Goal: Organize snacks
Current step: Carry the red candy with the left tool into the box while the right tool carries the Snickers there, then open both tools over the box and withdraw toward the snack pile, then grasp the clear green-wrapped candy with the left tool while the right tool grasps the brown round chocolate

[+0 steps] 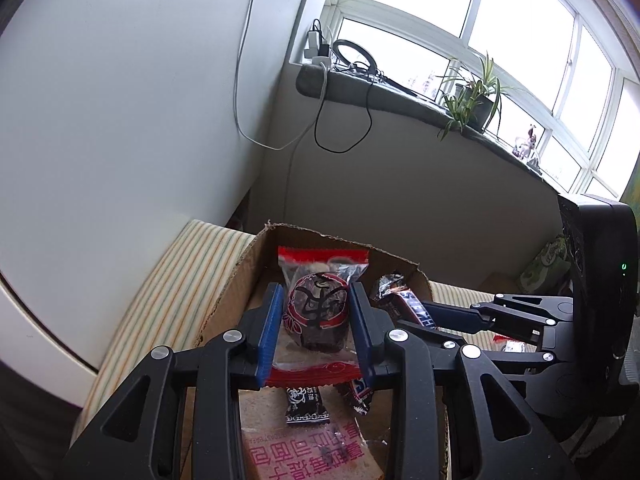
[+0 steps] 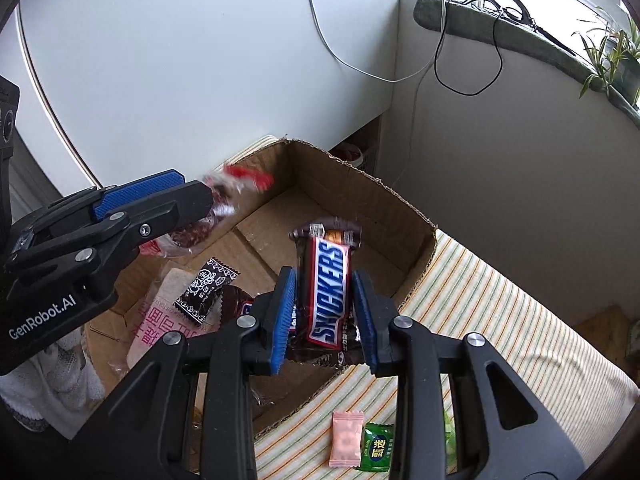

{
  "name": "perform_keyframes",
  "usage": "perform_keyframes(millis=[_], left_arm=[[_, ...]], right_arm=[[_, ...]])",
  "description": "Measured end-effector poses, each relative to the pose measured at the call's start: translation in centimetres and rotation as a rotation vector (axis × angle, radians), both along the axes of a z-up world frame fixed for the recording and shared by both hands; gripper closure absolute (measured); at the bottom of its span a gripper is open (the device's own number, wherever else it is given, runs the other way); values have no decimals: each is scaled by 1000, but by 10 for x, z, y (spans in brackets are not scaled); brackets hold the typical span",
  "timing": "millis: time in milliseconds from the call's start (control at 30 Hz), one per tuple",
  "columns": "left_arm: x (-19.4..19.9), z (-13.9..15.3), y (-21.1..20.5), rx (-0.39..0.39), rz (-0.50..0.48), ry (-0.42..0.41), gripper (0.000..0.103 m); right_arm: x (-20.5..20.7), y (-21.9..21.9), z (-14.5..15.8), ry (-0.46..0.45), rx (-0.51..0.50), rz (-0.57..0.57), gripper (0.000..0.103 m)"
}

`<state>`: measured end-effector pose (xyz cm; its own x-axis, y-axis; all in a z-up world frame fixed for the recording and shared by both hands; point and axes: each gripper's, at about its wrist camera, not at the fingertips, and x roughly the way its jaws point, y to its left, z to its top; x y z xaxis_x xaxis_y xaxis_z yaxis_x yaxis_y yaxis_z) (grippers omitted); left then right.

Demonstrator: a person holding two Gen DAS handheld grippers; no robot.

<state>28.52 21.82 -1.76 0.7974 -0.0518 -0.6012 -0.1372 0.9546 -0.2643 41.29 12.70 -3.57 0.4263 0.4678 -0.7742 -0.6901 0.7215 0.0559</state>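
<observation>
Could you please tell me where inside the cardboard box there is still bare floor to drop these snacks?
The brown cardboard box is bare at its far end, between the back wall and the black patterned candy wrapper. Its near corner is crowded, with the pink-printed bread packet underneath.

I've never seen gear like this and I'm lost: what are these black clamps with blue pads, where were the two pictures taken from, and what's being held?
They are hand-held tools a person carries, each with a camera looking along its fingers. The left tool grips a red-edged clear snack packet over the cardboard box. In the right tool's view a Snickers bar sits between the pads. Other snacks already lie inside. A pink sachet and green candy wait on the striped cloth.
</observation>
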Motion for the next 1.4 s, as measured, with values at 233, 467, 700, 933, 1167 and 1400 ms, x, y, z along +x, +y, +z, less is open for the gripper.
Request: perform_keyframes(millis=[233,467,700,933,1167,1400], left_arm=[[-6,4,2,-10,7,-16,63],[-14,12,0,-11,0,-42,63],[-25,22,-18,-31,-60,-82,63],[-29,20,-61,-25,-175,-79,63],[-27,11,-108,-7,-288,-44,63],[-27,-10,-154,20,-401,35,63]], right_arm=[[-5,-11,8,-9,-1,-8,68],[-17,-29,17,-26,1,-21,68],[-34,-68,30,-37,23,-55,68],[-54,-130,34,-54,15,-122,68],[-67,-190,23,-40,-10,-196,68],[-64,-230,-13,39,-37,-260,68]])
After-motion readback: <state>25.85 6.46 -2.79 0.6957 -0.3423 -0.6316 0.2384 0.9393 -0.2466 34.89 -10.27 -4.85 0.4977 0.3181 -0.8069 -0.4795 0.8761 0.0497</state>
